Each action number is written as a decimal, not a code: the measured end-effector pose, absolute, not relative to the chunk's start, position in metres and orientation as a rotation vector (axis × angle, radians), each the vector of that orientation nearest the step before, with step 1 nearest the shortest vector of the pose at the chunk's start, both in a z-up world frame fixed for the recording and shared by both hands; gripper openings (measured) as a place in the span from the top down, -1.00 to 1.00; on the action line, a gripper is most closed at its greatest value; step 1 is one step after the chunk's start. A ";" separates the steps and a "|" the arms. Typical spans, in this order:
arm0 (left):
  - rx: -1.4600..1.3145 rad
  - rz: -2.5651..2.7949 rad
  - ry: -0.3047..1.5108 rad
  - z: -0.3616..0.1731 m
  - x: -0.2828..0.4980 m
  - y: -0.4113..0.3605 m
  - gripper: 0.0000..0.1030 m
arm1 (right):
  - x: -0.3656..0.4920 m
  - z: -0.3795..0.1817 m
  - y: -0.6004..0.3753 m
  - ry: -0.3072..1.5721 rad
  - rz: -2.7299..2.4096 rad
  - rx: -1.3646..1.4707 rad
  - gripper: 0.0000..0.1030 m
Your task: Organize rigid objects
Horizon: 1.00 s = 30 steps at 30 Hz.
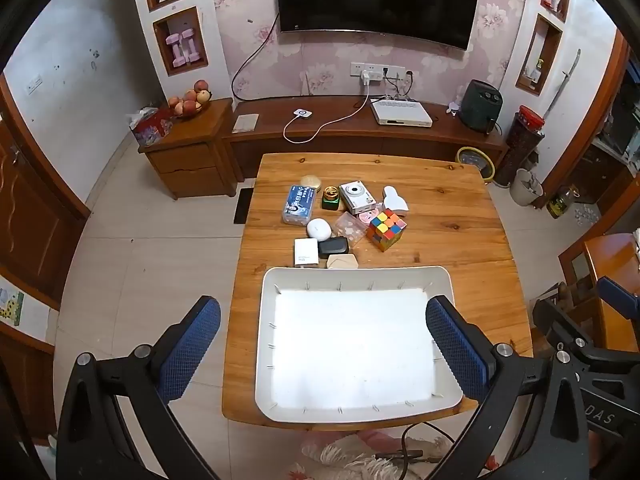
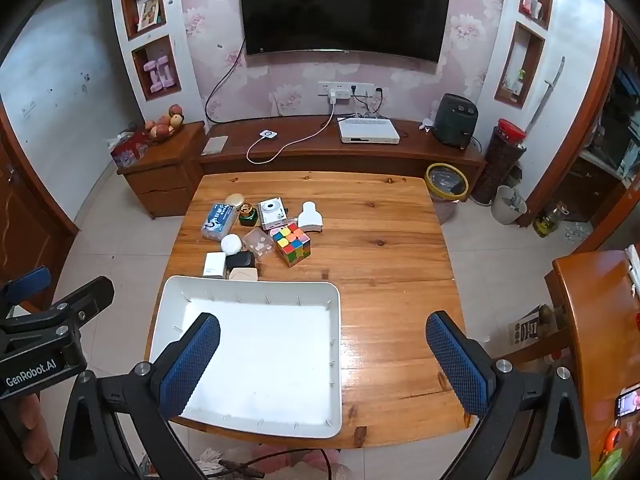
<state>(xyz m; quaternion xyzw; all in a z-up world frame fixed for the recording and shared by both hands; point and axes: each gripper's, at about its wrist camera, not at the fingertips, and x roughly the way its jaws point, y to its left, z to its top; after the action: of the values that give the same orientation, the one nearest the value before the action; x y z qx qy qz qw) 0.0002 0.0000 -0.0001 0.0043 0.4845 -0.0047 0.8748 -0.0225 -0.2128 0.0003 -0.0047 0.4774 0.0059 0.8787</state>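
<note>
A white tray [image 1: 356,274] lies empty at the near edge of the wooden table [image 1: 460,240]; it also shows in the right wrist view [image 2: 336,360]. Behind it sits a cluster of small objects: a Rubik's cube [image 1: 386,229] [image 2: 292,243], a white camera [image 1: 356,197] [image 2: 272,212], a blue-white box [image 1: 297,204], a green jar [image 1: 330,197], a white puck [image 1: 319,228], a black case [image 1: 333,246] and a white box [image 1: 306,252]. My left gripper [image 1: 323,344] is open and empty, high above the tray. My right gripper [image 2: 323,356] is open and empty, above the tray's right side.
A TV stand [image 1: 360,128] with a white set-top box [image 1: 401,113] runs behind the table. A side cabinet [image 1: 188,148] carries fruit. A yellow-rimmed bin [image 2: 447,184] stands at the table's far right corner. Another wooden table [image 2: 600,320] is at the right.
</note>
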 end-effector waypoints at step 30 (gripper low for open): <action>0.010 -0.036 0.999 -0.006 -0.003 -0.007 -0.98 | -0.018 0.002 -0.206 0.994 0.012 -0.003 -1.00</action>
<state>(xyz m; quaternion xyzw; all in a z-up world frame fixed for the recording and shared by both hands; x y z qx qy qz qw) -0.0033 -0.0066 -0.0055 0.0046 0.4791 -0.0171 0.8776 -0.0179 -0.2062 0.0017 -0.0015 0.4766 0.0058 0.8791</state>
